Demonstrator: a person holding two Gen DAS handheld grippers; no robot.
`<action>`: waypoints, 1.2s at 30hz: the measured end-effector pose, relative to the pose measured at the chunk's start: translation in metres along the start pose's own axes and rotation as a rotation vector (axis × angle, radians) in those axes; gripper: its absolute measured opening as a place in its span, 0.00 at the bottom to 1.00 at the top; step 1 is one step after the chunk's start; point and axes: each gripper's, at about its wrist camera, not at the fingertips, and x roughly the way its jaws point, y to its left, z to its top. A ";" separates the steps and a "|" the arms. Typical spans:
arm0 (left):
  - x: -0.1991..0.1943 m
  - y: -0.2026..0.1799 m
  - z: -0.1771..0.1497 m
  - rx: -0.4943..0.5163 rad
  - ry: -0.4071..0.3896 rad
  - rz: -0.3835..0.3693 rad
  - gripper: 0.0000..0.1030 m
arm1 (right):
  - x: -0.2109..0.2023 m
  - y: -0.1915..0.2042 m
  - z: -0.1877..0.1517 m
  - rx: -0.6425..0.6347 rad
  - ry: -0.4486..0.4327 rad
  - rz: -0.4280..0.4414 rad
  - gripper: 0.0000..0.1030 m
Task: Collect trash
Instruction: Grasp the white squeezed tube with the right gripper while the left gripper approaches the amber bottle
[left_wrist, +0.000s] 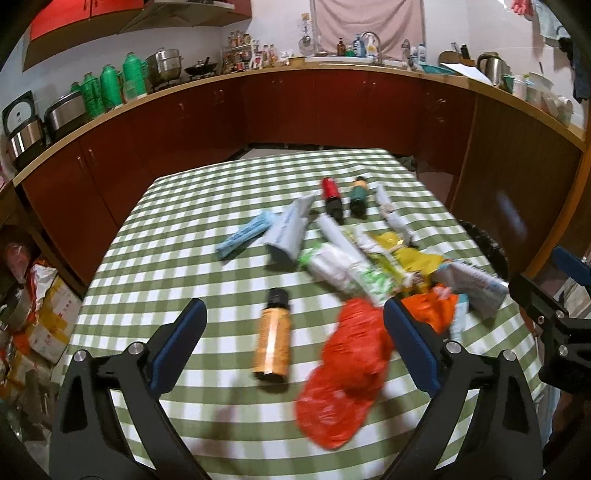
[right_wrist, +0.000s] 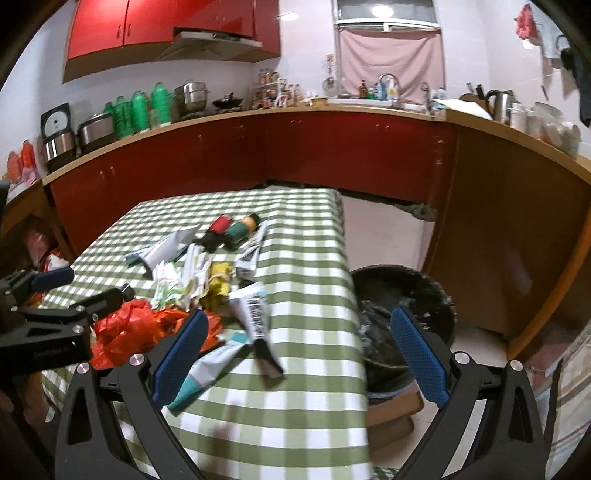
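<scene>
Trash lies scattered on the green checked table (left_wrist: 207, 206). An orange bottle (left_wrist: 272, 336) with a black cap lies between the fingers of my left gripper (left_wrist: 295, 314), which hovers open above it. A red plastic bag (left_wrist: 347, 373) sits just right of the bottle. Farther back are a red bottle (left_wrist: 331, 197), a green bottle (left_wrist: 357, 195), grey and blue wrappers (left_wrist: 284, 229) and a heap of white, green and yellow packets (left_wrist: 354, 266). My right gripper (right_wrist: 299, 328) is open over the table's right edge, with a black trash bin (right_wrist: 406, 306) below to the right.
Red kitchen cabinets (left_wrist: 332, 107) with a crowded counter ring the table on three sides. Cardboard boxes and bags (left_wrist: 40, 314) pile up on the floor to the left. A flat cardboard box (right_wrist: 391, 417) lies by the bin.
</scene>
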 end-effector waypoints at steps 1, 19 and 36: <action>0.000 0.004 -0.001 -0.004 0.002 0.008 0.91 | 0.002 0.002 -0.001 -0.002 0.007 0.008 0.93; 0.013 0.030 -0.022 -0.017 0.070 0.004 0.79 | 0.029 0.008 -0.010 -0.011 0.090 0.074 0.44; 0.037 0.025 -0.027 -0.037 0.118 -0.079 0.23 | 0.032 0.009 -0.013 -0.013 0.085 0.125 0.11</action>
